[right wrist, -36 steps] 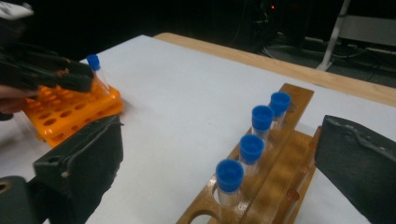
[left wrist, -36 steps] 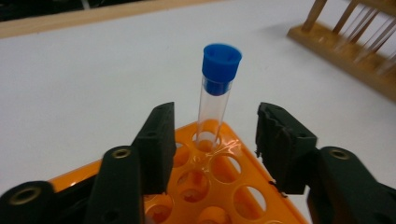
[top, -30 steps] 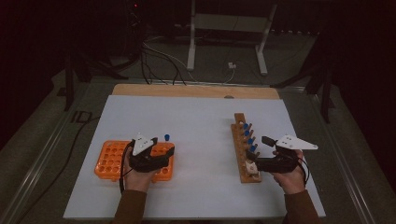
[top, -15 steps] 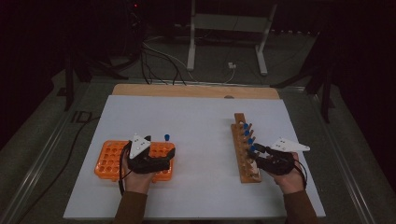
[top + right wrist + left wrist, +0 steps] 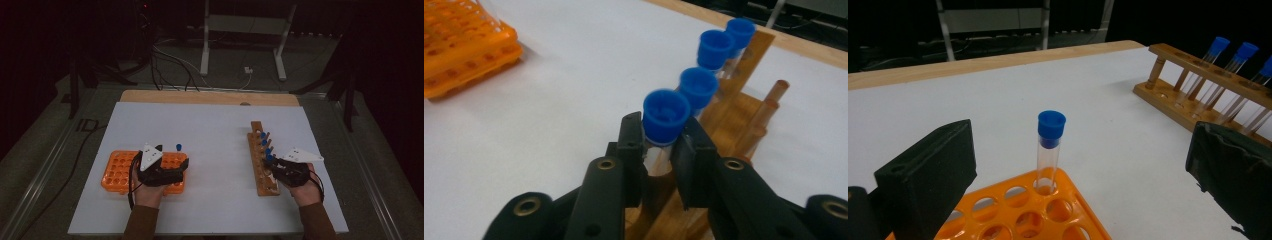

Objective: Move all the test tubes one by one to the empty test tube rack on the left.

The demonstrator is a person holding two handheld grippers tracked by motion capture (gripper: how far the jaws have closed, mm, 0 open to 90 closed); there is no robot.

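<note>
Your right gripper [image 5: 663,150] is hiding the lower tube [image 5: 659,150]; the wooden rack [image 5: 1178,97] is running off-frame; your left hand is covering the orange rack [image 5: 117,172].

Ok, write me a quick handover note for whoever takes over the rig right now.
Left claw: open, jaws either side of the one blue-capped tube standing in a corner hole of the orange rack, not touching it.
Right claw: jaws have just been closing, now shut on the nearest tube in the wooden rack, just under its blue cap.
Done: one tube sits in the orange rack.
Left: four capped tubes are in the wooden rack, counting the gripped one; they probably go to the orange rack, starting with lifting this one straight up.
</note>
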